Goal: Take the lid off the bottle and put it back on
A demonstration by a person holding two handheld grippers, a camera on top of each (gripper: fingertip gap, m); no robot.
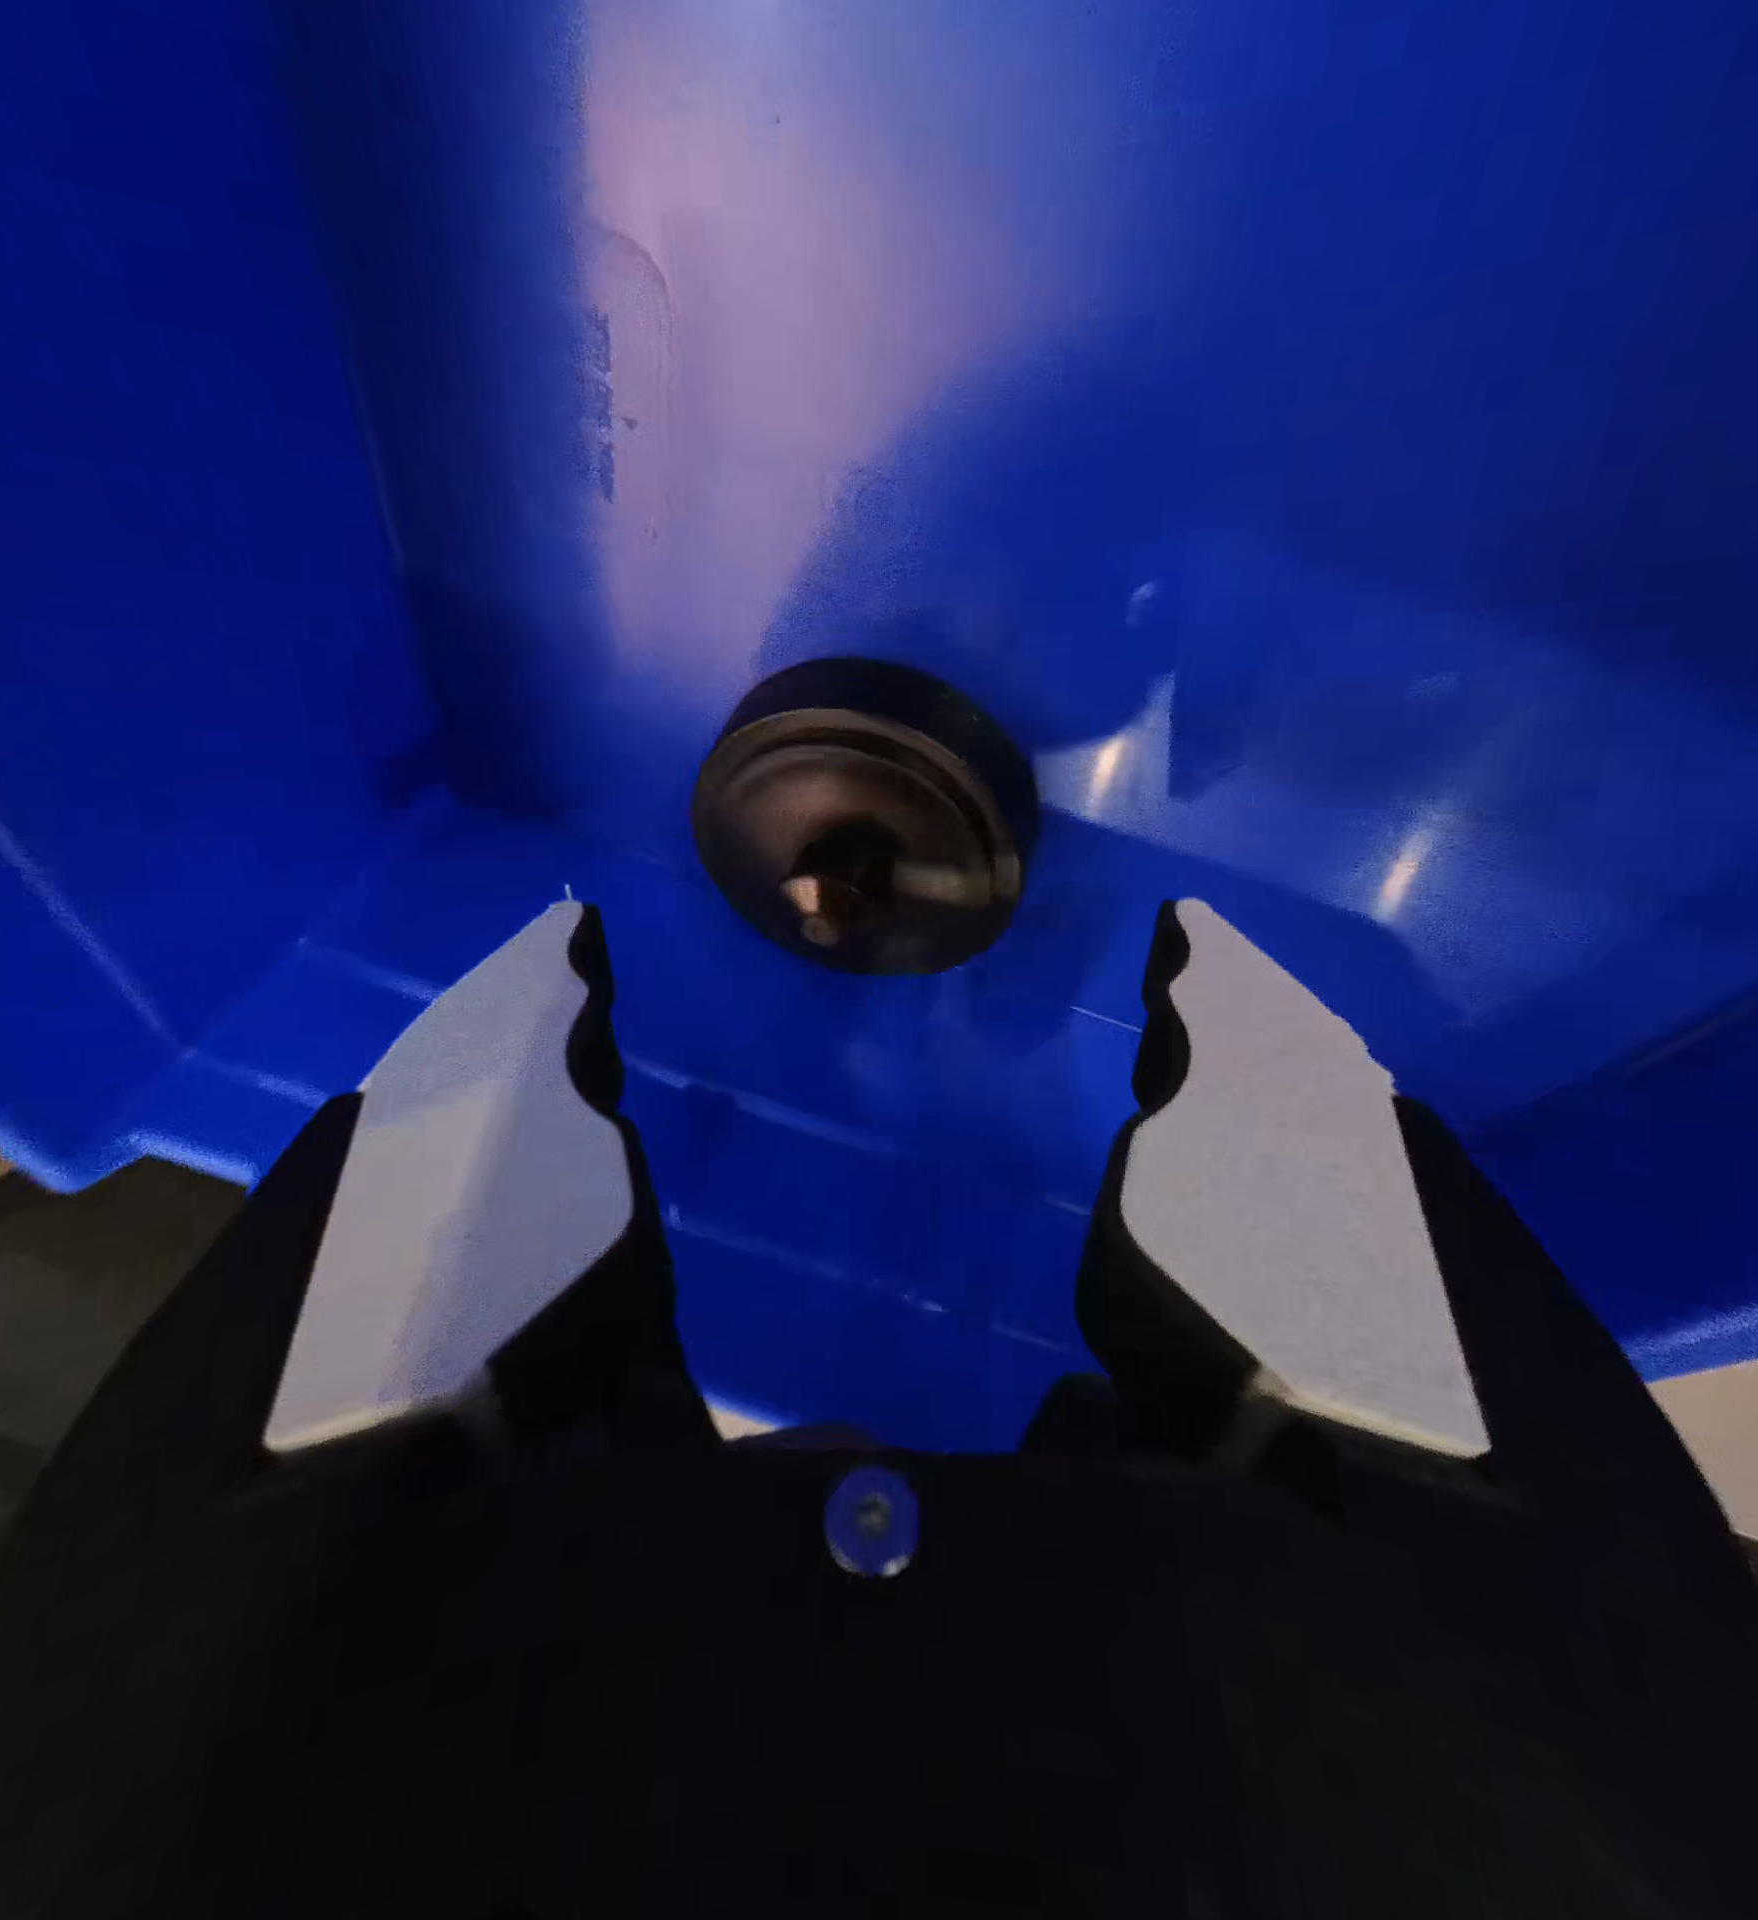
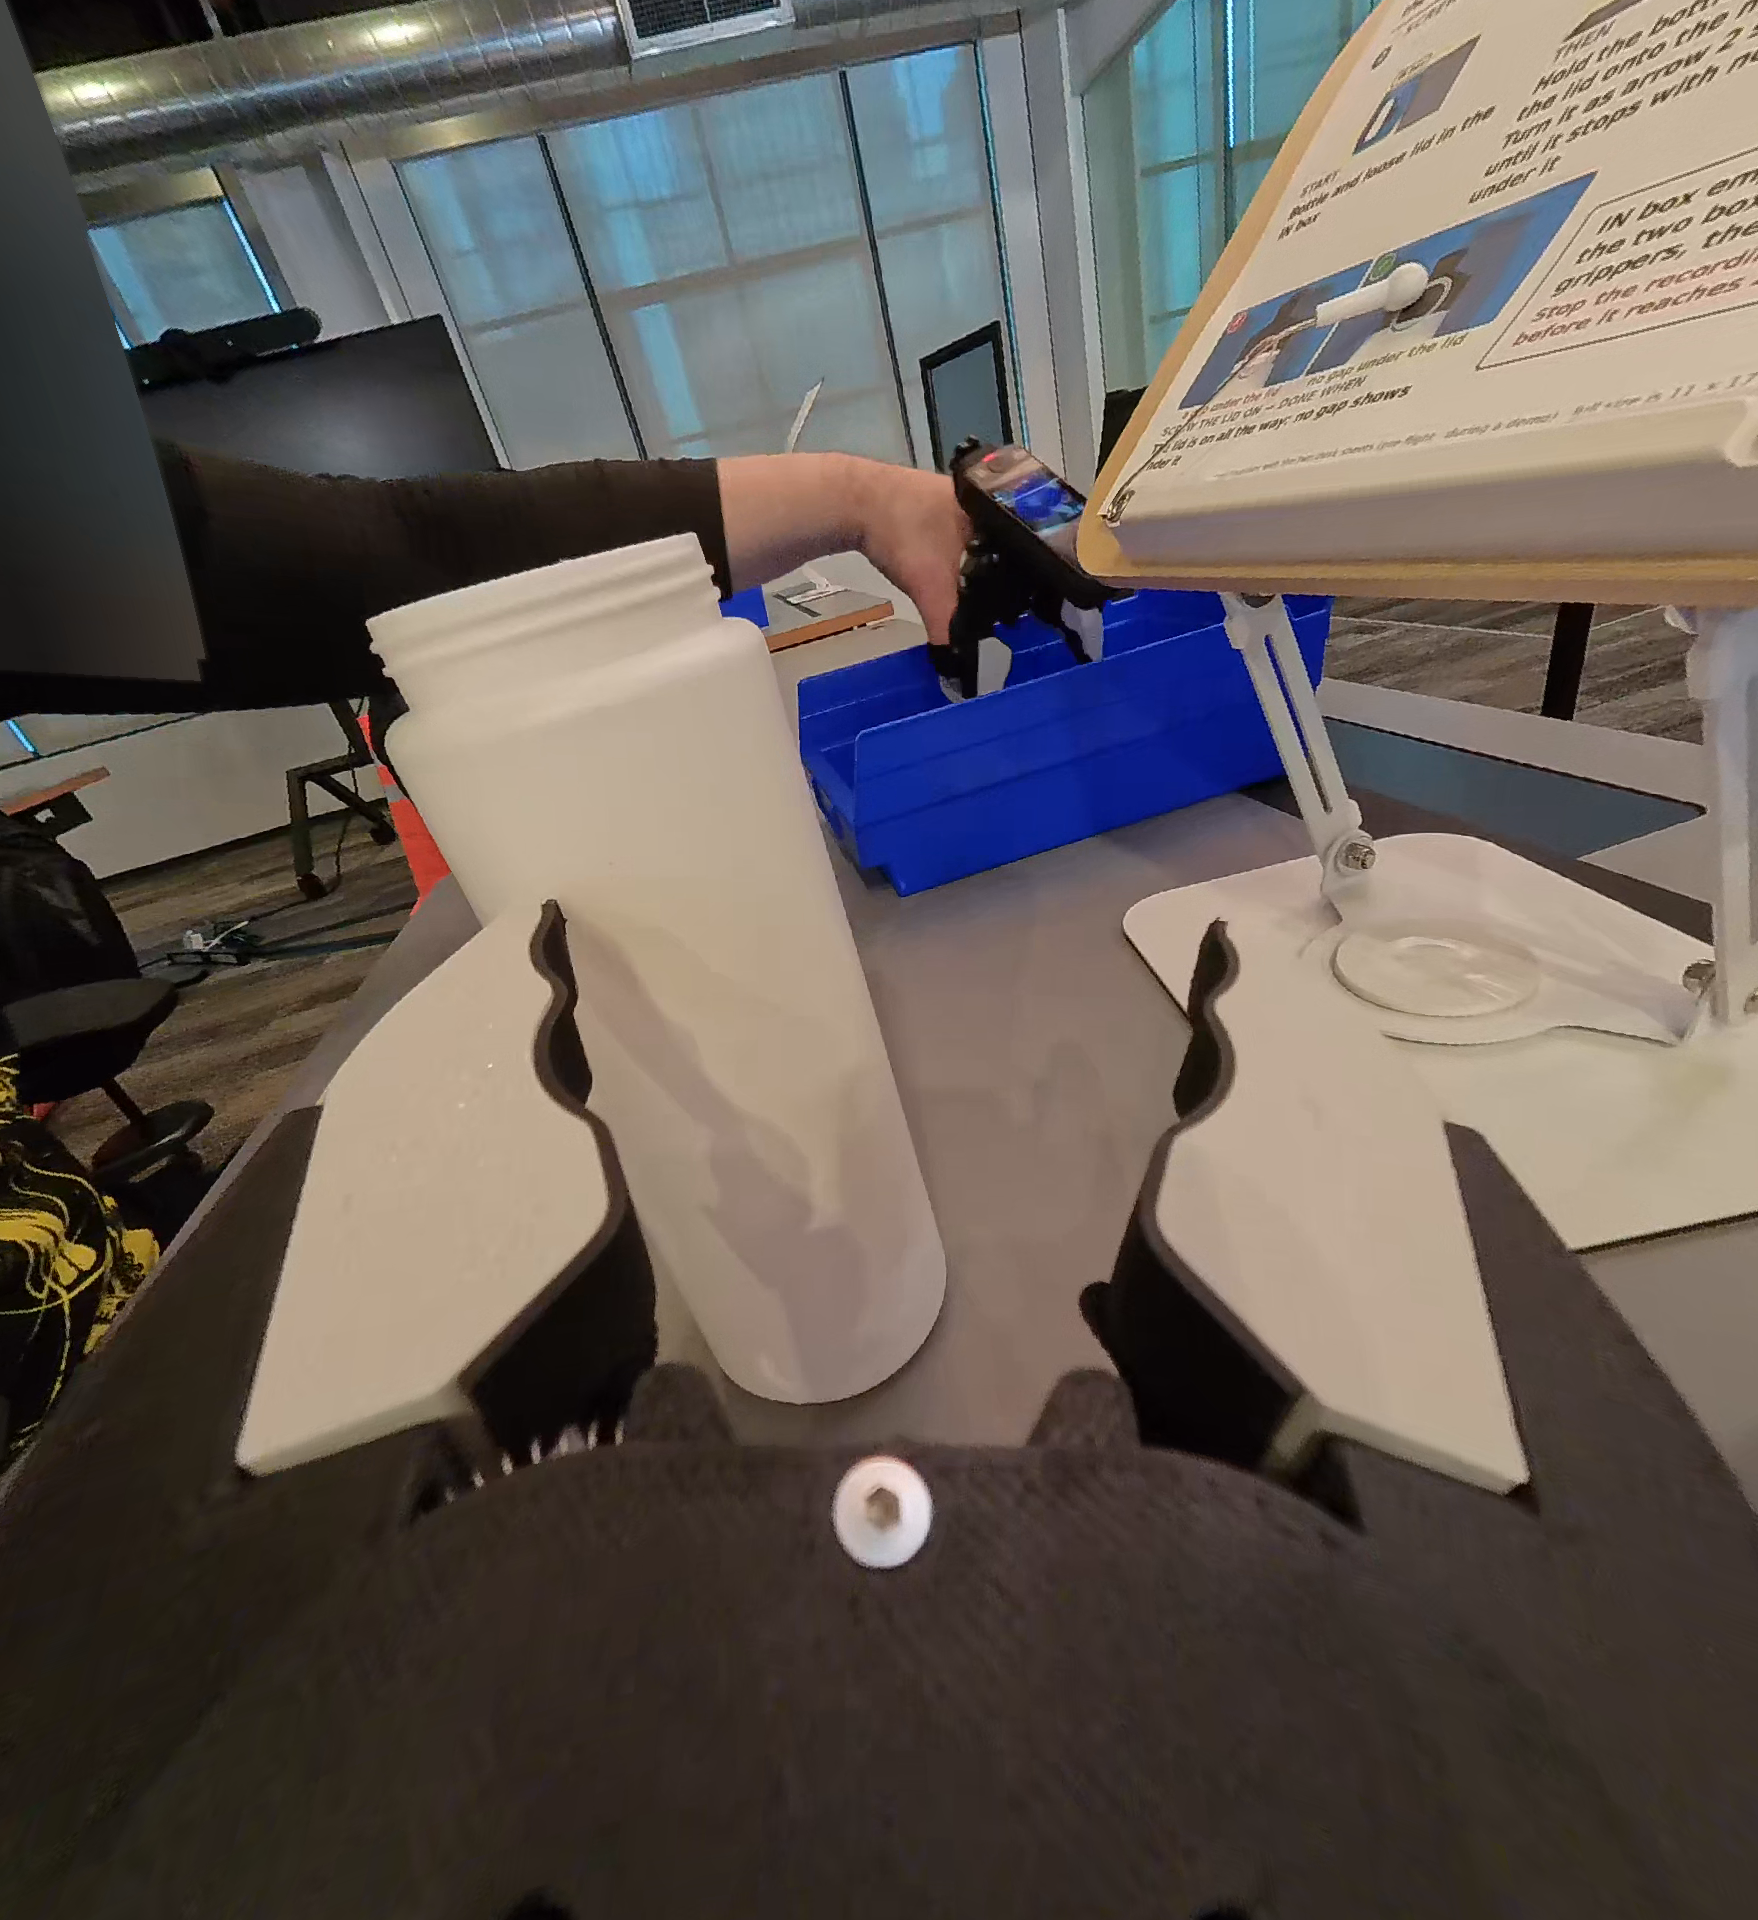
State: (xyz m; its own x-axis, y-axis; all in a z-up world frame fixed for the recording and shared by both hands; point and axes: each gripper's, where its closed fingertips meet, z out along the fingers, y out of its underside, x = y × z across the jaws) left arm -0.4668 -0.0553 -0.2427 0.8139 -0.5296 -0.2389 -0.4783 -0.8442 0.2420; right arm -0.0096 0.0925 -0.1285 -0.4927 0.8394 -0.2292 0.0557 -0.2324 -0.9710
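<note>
A white bottle [image 2: 688,935] stands upright on the grey table [image 2: 1020,1039] with its threaded mouth open and no lid on it. My right gripper [image 2: 880,925] is open around its lower part, with the bottle close to the left finger. In the left wrist view my left gripper [image 1: 873,909] is open inside a blue bin [image 1: 1270,416], its tips just short of a dark round lid [image 1: 859,821] lying on the bin's floor near a wall. The left gripper also shows in the right wrist view [image 2: 1020,644], held by a hand and dipped into the blue bin [image 2: 1062,790].
A tilted board with an instruction sheet [image 2: 1477,260] stands on a white base [image 2: 1581,1091] at the right, overhanging the bin. The person's sleeved arm [image 2: 439,540] crosses behind the bottle. The table's left edge runs close to the bottle; chairs and floor lie beyond it.
</note>
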